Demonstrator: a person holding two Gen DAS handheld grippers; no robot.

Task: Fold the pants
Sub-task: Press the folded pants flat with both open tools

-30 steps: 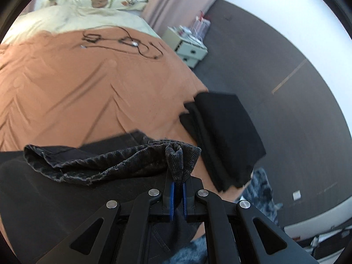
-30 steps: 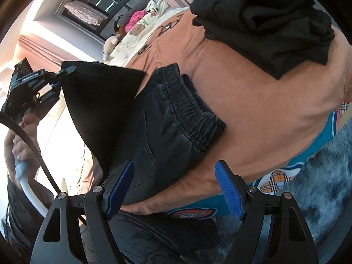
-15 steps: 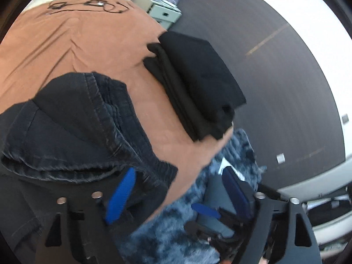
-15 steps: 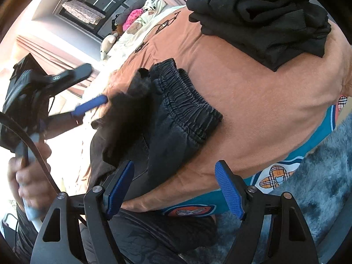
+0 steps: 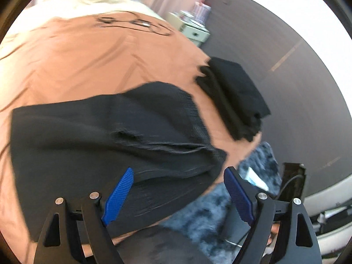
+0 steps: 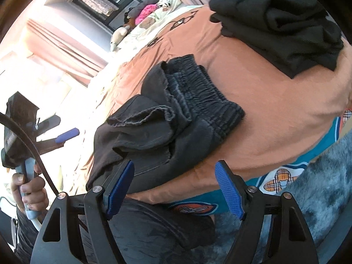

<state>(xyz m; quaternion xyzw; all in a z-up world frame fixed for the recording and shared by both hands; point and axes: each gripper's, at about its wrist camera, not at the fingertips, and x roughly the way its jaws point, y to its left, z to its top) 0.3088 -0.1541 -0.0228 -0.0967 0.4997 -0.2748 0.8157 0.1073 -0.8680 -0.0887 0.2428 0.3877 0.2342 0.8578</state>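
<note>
Dark pants [image 6: 167,127] now lie folded, dropped from left gripper [image 5: 178,194].

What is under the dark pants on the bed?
The dark pants lie on an orange bedcover, which shows all around them. Whatever is directly beneath the folded cloth is covered.

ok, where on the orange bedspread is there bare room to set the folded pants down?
Free: the wide orange bedspread between the dark grey denim pants and the black cable near the pillows. A narrower bare strip separates the pants from the folded black clothes stack. Crowded: the bed's near corner, where pants and stack sit.
</note>
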